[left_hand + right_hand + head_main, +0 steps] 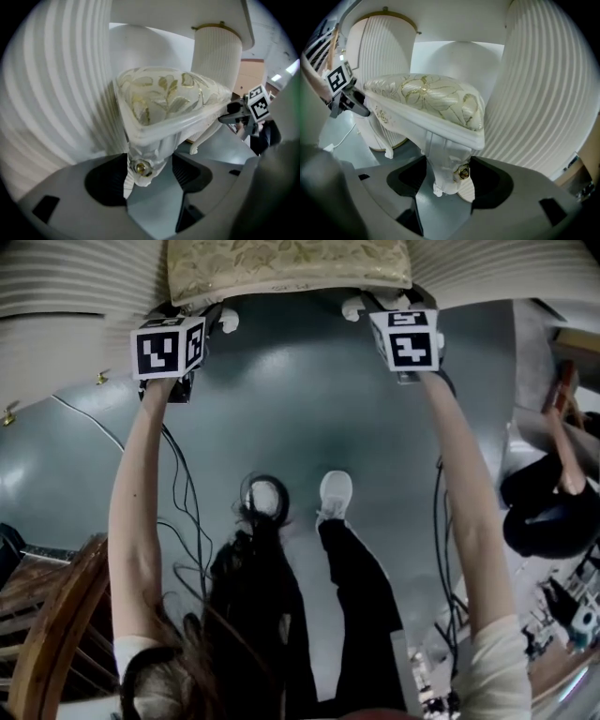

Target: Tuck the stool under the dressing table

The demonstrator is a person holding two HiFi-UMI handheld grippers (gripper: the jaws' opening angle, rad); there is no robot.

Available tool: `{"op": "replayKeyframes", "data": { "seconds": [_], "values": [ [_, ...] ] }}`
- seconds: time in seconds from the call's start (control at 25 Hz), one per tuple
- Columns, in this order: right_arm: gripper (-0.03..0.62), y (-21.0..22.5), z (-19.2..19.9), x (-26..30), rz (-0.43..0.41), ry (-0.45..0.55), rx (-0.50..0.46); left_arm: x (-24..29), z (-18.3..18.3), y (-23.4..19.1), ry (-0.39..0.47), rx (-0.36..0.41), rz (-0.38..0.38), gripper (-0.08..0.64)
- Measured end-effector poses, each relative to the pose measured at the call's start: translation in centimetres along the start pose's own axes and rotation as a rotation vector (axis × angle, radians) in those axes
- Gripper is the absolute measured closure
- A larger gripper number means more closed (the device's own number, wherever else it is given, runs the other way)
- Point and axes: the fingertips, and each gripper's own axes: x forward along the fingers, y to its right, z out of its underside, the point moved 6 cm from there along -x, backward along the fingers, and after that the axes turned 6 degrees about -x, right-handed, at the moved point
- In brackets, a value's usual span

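"What's the floor (309,399) like?"
"Grey and glossy. The stool (286,268) stands on it on white feet, between the two ribbed pedestals of the dressing table (66,296)."
"Anything else down there?"
"A thin cable (89,423) trails across the left side, and a white shoe (335,495) stands nearer us."

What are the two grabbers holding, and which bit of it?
The white carved stool with a gold-leaf cushion. The left gripper clamps the top of one near corner leg, and the right gripper clamps the other.
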Motion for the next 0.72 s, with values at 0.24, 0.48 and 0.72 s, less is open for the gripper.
{"op": "replayKeyframes", "data": {
  "seconds": [0.24,0.48,0.72],
  "values": [
    [0.314,-0.2,0.2,-3.7,0.031,-0.041,0.092,-3.9,1.7,2.1,0.021,-0.146,-0.04,0.273],
    [0.314,-3.2,-0.2,-12.9,-0.028,-0.074,0.17,-13.0,1.0,6.4,0.135,-0.274,-0.086,0.423],
    [0.314,-5.1,-5.6,-25.7,-0.041,0.012,0.187,-26.4,-2.8,12.7,0.252,-0.245,-0.041,0.455]
  ]
}}
